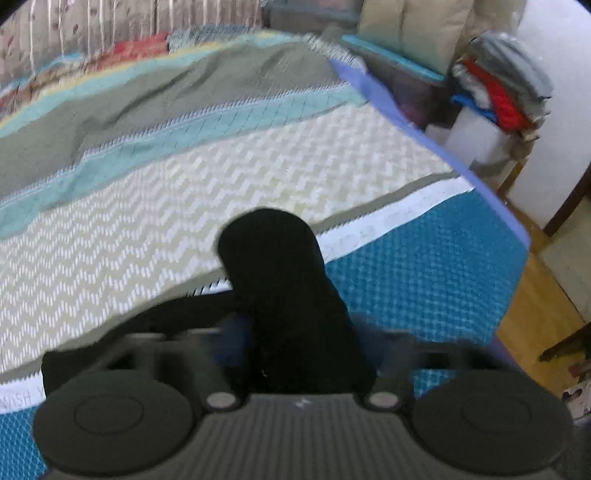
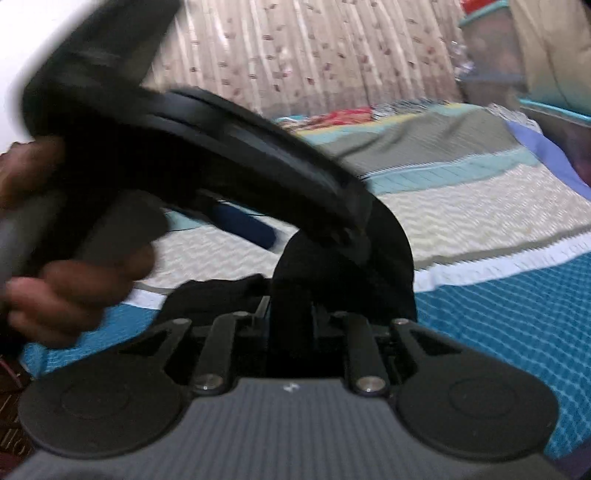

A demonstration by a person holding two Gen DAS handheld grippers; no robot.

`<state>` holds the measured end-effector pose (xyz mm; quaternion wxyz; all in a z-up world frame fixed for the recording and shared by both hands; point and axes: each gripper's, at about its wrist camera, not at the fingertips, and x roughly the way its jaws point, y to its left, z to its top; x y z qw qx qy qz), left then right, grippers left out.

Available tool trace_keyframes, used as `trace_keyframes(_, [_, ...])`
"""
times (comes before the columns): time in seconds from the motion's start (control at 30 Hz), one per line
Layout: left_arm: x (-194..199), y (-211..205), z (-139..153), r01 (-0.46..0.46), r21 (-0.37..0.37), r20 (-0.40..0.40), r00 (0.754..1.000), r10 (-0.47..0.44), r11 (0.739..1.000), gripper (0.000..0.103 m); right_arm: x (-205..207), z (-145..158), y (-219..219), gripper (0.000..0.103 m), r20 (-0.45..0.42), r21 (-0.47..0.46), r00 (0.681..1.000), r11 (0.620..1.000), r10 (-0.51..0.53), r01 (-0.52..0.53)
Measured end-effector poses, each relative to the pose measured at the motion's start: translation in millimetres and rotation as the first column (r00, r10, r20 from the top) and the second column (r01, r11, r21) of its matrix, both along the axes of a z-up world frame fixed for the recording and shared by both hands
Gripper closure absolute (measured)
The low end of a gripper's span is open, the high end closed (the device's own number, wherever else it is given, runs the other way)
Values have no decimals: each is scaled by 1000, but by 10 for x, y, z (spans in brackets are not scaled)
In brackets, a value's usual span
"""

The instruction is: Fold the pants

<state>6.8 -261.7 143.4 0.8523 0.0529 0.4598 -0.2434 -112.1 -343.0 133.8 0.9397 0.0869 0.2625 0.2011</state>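
Note:
Black pants point(image 1: 284, 295) bulge up out of my left gripper point(image 1: 295, 343), whose jaws are shut on the cloth above a patterned bedspread point(image 1: 229, 184). More black cloth trails to the left. In the right wrist view my right gripper point(image 2: 291, 317) is also shut on a fold of the black pants point(image 2: 343, 269). The left gripper's body point(image 2: 184, 147) and the hand that holds it point(image 2: 74, 288) cross close in front at the upper left. The fingertips of both grippers are hidden by the cloth.
The bed's right edge point(image 1: 491, 192) drops to a wooden floor point(image 1: 535, 314). A pile of folded clothes point(image 1: 502, 92) sits on a stand beyond it. Cushions point(image 1: 413, 29) and a floral curtain point(image 2: 314, 55) stand behind the bed.

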Motion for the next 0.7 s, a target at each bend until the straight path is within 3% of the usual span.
trace_keyframes(0.03, [27, 93, -7, -25, -24, -20, 999, 24, 999, 84, -16, 36, 43, 81, 5, 3, 1000, 1000, 16, -16])
trace_keyframes(0.13, [-10, 454, 75, -54, -122, -10, 999, 54, 991, 87, 12, 122, 143, 81, 10, 3, 999, 999, 50, -50])
trace_keyframes(0.33, [-219, 1308, 211, -148, -198, 70, 984, 165, 969, 87, 211, 288, 575, 81, 4, 87, 974, 971, 225, -224])
trace_keyframes(0.47, [-268, 1957, -106, -299, -232, -19, 953, 303, 926, 86, 309, 164, 1027, 75, -27, 62, 936, 935, 351, -349])
trace_keyframes(0.57, [-217, 2167, -437, -354, -205, -66, 935, 347, 913, 83, 439, -61, 1238, 62, -132, 70, 905, 915, 404, -398])
trace_keyframes(0.63, [-151, 2247, -671, -394, -175, -98, 919, 382, 902, 77, 500, -103, 1172, 62, -176, 121, 902, 918, 394, -377])
trace_keyframes(0.7, [-129, 2317, -788, -433, -171, -132, 900, 414, 885, 69, 504, -29, 970, 60, -159, 165, 920, 928, 359, -334])
